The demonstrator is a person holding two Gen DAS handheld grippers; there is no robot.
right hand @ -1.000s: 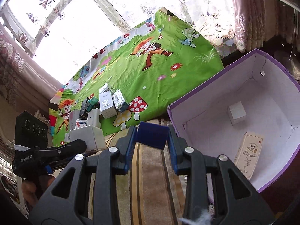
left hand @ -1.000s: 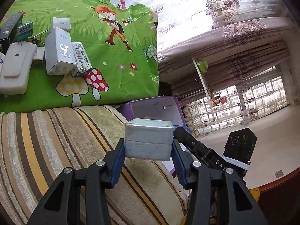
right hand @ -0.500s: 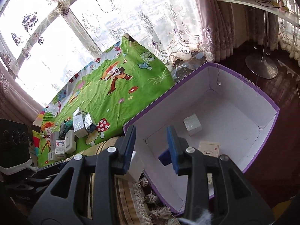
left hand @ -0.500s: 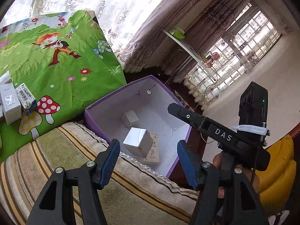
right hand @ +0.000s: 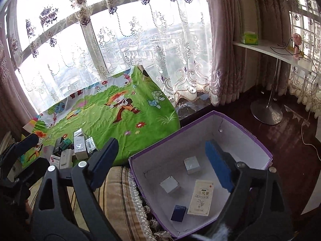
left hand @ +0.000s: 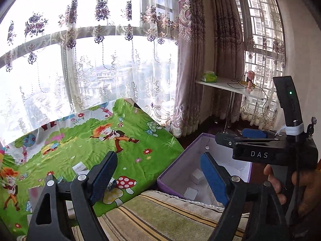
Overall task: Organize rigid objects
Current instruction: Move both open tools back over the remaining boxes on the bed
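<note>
The left tool (left hand: 158, 175) is opening, and nothing is between its blue pads. The right tool (right hand: 161, 160) is opening too, also empty, and it hangs over the purple box (right hand: 258, 141).

The box has stiff card walls and a white inside. In it lie four things: two small silver cartons (right hand: 192, 165) and (right hand: 170, 184), standing apart; a flat cream carton (right hand: 201, 197) lying on its broad face; and a small dark blue carton (right hand: 178, 213) close to the near wall, just beside the cream one.

More cartons (right hand: 80, 145) wait in a cluster on the green cloth (right hand: 128, 118), to the left of the box. The tallest is white with grey letters; the others touch or lean on each other, and I cannot tell each one apart.

I judge these cartons light and stiff, but thin card can dent if the pads press hard. Their printed faces look smooth, maybe a little slippery. The best hold seems across two flat opposite sides, near the middle, so the carton does not turn. The ones in the tight cluster may need a grip from above.
</note>
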